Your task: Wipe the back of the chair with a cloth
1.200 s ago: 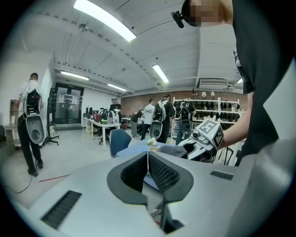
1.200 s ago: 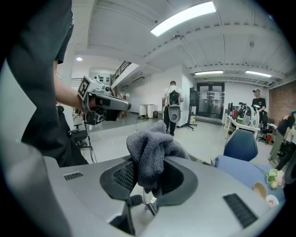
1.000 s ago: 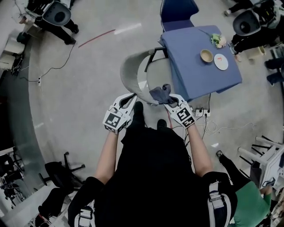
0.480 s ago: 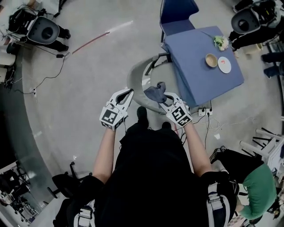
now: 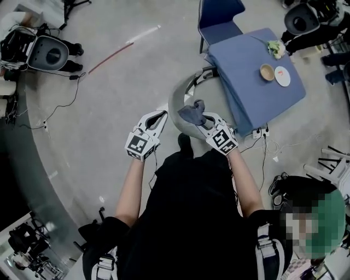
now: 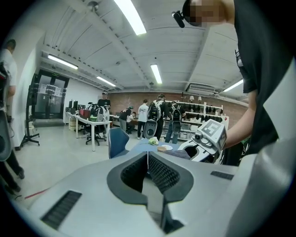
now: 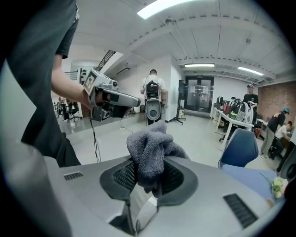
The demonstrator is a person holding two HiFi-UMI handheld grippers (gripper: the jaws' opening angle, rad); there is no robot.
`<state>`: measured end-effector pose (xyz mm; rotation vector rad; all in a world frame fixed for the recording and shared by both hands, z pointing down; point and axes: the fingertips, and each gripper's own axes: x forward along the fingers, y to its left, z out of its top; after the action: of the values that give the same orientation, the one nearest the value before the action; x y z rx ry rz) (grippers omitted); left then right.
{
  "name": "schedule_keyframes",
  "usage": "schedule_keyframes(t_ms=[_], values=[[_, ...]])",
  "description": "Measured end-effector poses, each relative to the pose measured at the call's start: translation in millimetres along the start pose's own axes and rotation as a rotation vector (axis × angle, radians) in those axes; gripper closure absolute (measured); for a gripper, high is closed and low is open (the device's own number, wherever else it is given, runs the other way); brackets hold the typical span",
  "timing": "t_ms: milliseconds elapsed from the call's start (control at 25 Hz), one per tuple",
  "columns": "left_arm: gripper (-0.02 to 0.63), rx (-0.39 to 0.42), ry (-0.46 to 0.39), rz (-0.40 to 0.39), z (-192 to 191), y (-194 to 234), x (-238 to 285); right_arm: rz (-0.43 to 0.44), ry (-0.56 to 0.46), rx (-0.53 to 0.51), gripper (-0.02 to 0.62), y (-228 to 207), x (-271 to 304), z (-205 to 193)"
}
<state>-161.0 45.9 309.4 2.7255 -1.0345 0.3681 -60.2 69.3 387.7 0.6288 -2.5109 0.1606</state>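
Note:
The grey curved chair back (image 5: 176,101) stands just ahead of the person, seen from above. A dark grey cloth (image 5: 192,114) is bunched against its near right edge, and my right gripper (image 5: 203,121) is shut on it. In the right gripper view the cloth (image 7: 150,143) bulges up out of the right gripper (image 7: 149,169). My left gripper (image 5: 157,116) hovers beside the left side of the chair back, apart from it. In the left gripper view the left gripper (image 6: 148,155) is shut with nothing in it, and the right gripper (image 6: 203,143) shows beyond it.
A table under a blue cover (image 5: 249,90) stands right of the chair, with a bowl (image 5: 267,71) and a plate (image 5: 283,76). Behind it is a blue chair (image 5: 219,13). A power strip with cables (image 5: 260,133) lies on the floor. A person in green is at lower right.
The head view has shifted and the chair back now looks narrower. The right gripper with the cloth has slid slightly left along the chair back. The left gripper stays beside it.

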Motion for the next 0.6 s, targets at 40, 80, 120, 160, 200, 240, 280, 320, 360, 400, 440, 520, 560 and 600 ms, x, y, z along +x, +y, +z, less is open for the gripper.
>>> schedule_keyframes(t_ms=[40,80,120,160,200,240,280,320,360,400,440,520,560,600], values=[[0.578,0.001,0.006,-0.012,-2,3,-1,0.001,0.008,0.004,0.479,2,5,-2],[0.578,-0.002,0.013,-0.021,-4,5,-3,0.005,0.020,0.005,0.479,6,11,-4],[0.578,-0.010,0.021,-0.025,-7,9,-4,0.010,0.032,0.000,0.479,11,15,-5],[0.578,-0.019,0.029,-0.024,-9,13,-4,0.016,0.040,-0.013,0.479,14,19,-3],[0.578,-0.023,0.037,-0.018,-10,18,-3,0.023,0.044,-0.031,0.479,17,22,1],[0.578,-0.023,0.041,-0.012,-11,22,-1,0.030,0.043,-0.050,0.479,18,25,5],[0.578,-0.022,0.041,-0.008,-13,26,2,0.035,0.041,-0.065,0.477,19,27,8],[0.578,-0.024,0.038,-0.007,-16,30,5,0.039,0.038,-0.072,0.477,19,29,9],[0.578,-0.026,0.034,-0.007,-19,32,8,0.044,0.036,-0.072,0.477,19,30,7],[0.578,-0.027,0.031,-0.004,-22,32,13,0.050,0.034,-0.067,0.477,19,31,3],[0.578,-0.026,0.033,0.002,-25,31,18,0.059,0.033,-0.060,0.477,17,31,-3],[0.578,-0.030,0.044,0.024,-28,31,27,0.076,0.030,-0.044,0.477,9,33,-14],[0.578,-0.035,0.053,0.039,-29,33,31,0.082,0.027,-0.036,0.477,4,34,-18],[0.578,-0.042,0.061,0.056,-30,34,35,0.090,0.023,-0.028,0.477,-2,36,-22]])
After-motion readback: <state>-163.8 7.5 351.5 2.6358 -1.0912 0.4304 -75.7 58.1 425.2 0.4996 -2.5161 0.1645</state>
